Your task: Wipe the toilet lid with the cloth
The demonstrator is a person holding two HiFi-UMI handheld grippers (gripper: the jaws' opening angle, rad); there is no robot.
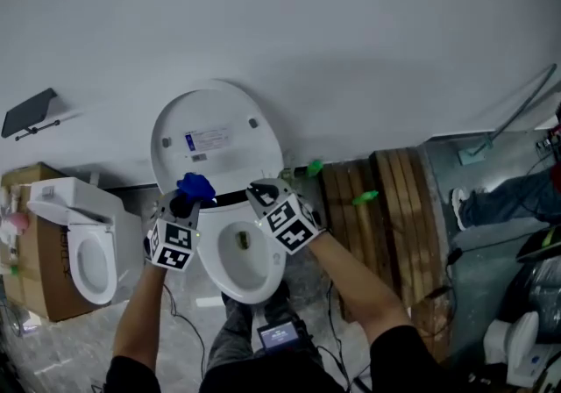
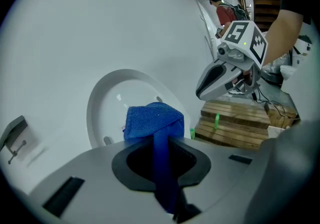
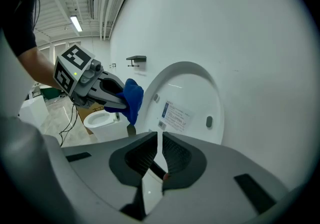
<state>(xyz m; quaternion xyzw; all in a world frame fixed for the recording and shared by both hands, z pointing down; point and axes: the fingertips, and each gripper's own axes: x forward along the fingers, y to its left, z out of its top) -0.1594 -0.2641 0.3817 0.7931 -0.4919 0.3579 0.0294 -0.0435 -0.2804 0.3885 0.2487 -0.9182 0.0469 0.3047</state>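
The white toilet lid (image 1: 217, 139) stands raised against the wall, its label side facing me. My left gripper (image 1: 187, 198) is shut on a folded blue cloth (image 1: 195, 186), held just in front of the lid's lower edge. In the left gripper view the cloth (image 2: 152, 120) bunches beyond the jaws with the lid (image 2: 112, 100) behind it. My right gripper (image 1: 256, 192) is beside it to the right, over the bowl's back rim. Its jaws are shut with nothing between them (image 3: 159, 144). The right gripper view shows the lid (image 3: 192, 100) ahead and the left gripper (image 3: 112, 99) with the cloth (image 3: 133, 97).
The open toilet bowl (image 1: 235, 282) is below the grippers. A second toilet (image 1: 83, 246) stands on a cardboard box (image 1: 31, 277) at the left. Wooden pallets (image 1: 390, 207) lie to the right, with a person's leg (image 1: 495, 198) beyond. A black bracket (image 1: 29, 112) hangs on the wall.
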